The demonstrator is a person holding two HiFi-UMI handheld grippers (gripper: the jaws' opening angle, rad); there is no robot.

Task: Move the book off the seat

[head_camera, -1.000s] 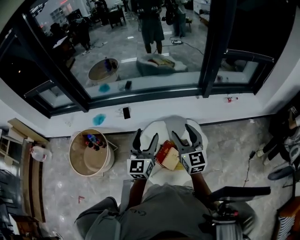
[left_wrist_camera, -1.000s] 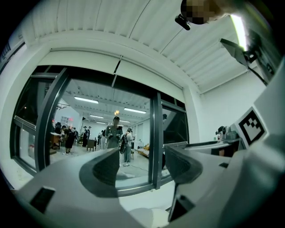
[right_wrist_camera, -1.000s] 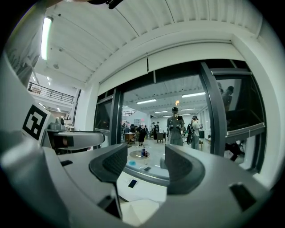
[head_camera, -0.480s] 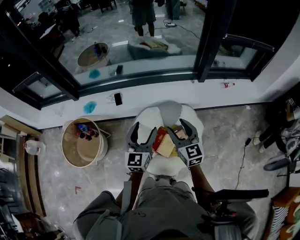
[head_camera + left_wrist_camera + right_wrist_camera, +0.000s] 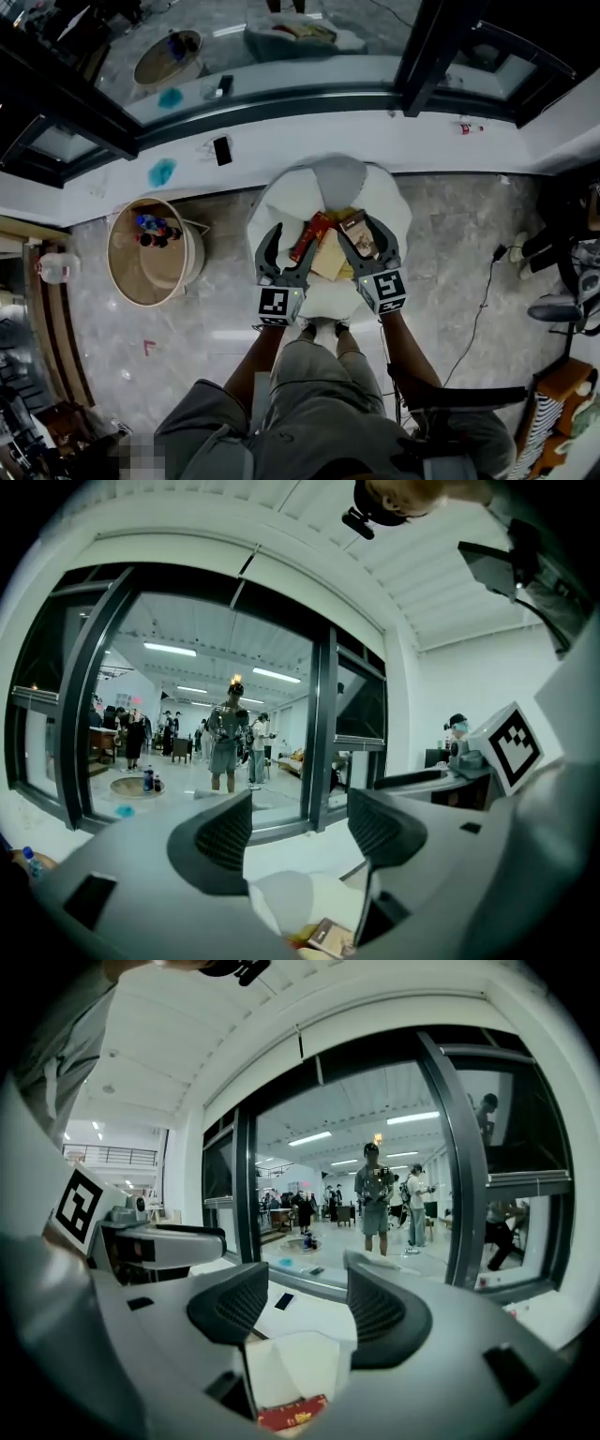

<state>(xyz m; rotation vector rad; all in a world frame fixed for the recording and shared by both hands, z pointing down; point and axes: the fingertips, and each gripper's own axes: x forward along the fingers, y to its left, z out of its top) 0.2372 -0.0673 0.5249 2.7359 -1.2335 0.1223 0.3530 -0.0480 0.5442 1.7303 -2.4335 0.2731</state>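
Note:
A white round seat stands below the window sill. On it lie a red book, a tan book and a brown book. My left gripper hangs open just left of the red book, with nothing between its fingers. My right gripper is open over the brown book. In the left gripper view the gripper points level at the window, with a book's corner low down. Under the gripper in the right gripper view I see the red book and the seat.
A round wooden side table with bottles stands left of the seat. On the white sill lie a phone and a blue cloth. Dark window frames rise behind. A cable runs across the floor at the right.
Both grippers have sunk towards the seat and now sit level with the books. The head view has shifted so that the seat lies higher in the picture.

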